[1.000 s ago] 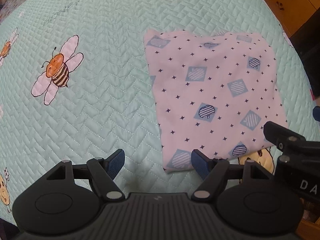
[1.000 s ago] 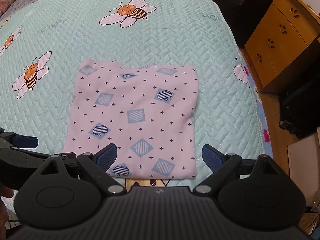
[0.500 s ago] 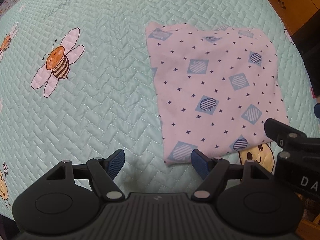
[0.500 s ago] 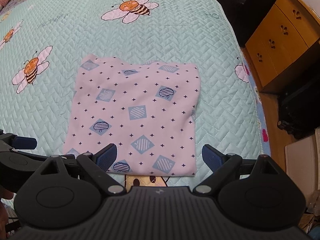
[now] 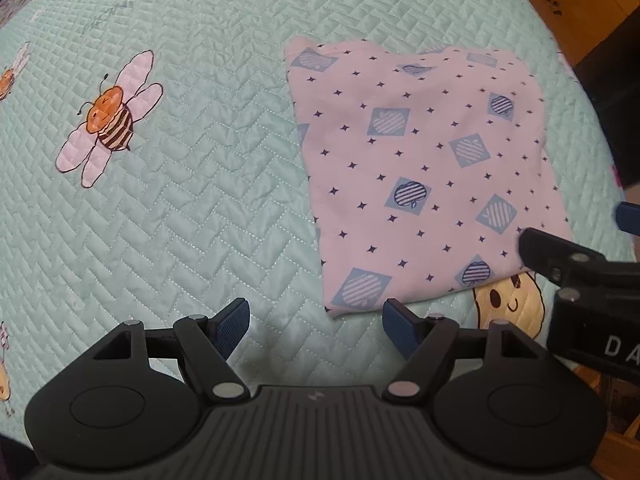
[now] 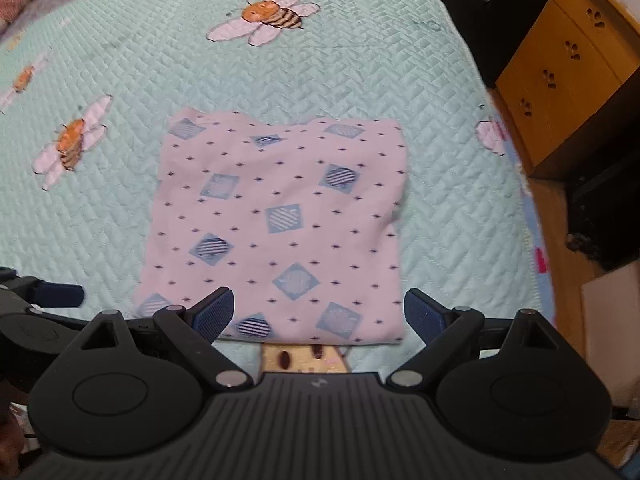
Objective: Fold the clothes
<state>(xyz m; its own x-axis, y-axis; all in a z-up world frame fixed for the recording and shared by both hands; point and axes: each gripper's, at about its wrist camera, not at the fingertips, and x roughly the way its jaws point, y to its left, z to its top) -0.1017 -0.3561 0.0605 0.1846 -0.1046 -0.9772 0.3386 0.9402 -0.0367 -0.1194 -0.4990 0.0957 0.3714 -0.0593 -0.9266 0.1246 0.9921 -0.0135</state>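
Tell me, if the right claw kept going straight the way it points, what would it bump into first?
Most likely the near edge of the folded pink garment, which lies between the right claw's open fingers; depth is hard to judge.

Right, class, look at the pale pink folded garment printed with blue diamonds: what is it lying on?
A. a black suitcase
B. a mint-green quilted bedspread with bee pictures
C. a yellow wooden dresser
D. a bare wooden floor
B: the pale pink folded garment lies flat on the mint-green quilted bedspread, with a cartoon bee printed beyond it.
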